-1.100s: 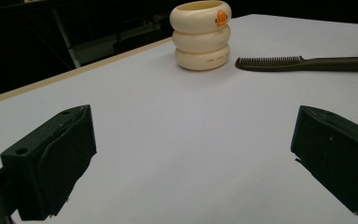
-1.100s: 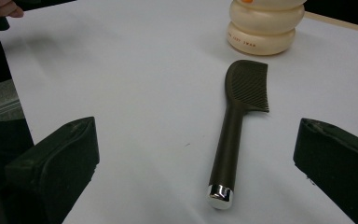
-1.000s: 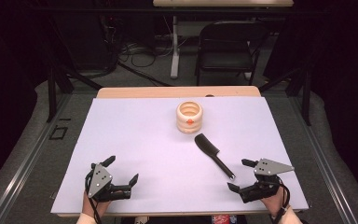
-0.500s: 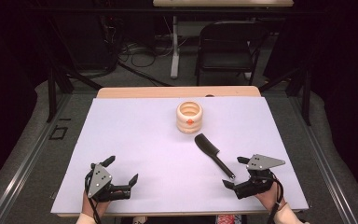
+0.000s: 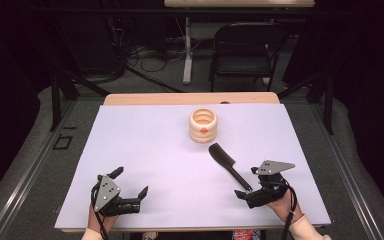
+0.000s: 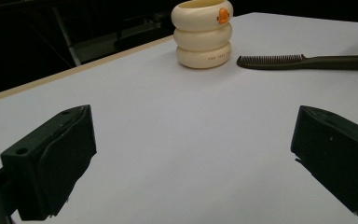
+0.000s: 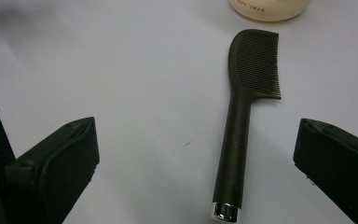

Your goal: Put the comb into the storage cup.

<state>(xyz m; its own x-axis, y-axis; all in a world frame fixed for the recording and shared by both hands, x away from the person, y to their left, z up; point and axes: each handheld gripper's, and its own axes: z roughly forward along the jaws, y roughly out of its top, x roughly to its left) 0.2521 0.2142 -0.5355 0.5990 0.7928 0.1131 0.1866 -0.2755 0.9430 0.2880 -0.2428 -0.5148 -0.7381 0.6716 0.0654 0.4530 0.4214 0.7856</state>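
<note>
A: Where is the comb (image 7: pixel 242 126) just now?

B: It lies flat on the white counter (image 5: pixel 145 145), with its handle end between the spread fingers (image 7: pixel 51 168) of the right gripper (image 5: pixel 252 182) and its toothed head pointing away from them. Neither finger touches it.

A: So the fingers are wide?

B: Yes, both pairs. The right gripper is low over the counter, its fingers set wide to either side of the handle. The left gripper (image 5: pixel 129 187) also has its fingers (image 6: pixel 51 163) wide apart with nothing between them, well apart from the comb.

A: Anything past the comb?

B: A cream ribbed cup (image 5: pixel 203 125) with an orange mark stands just beyond the comb's head, far from both sets of fingers.
</note>
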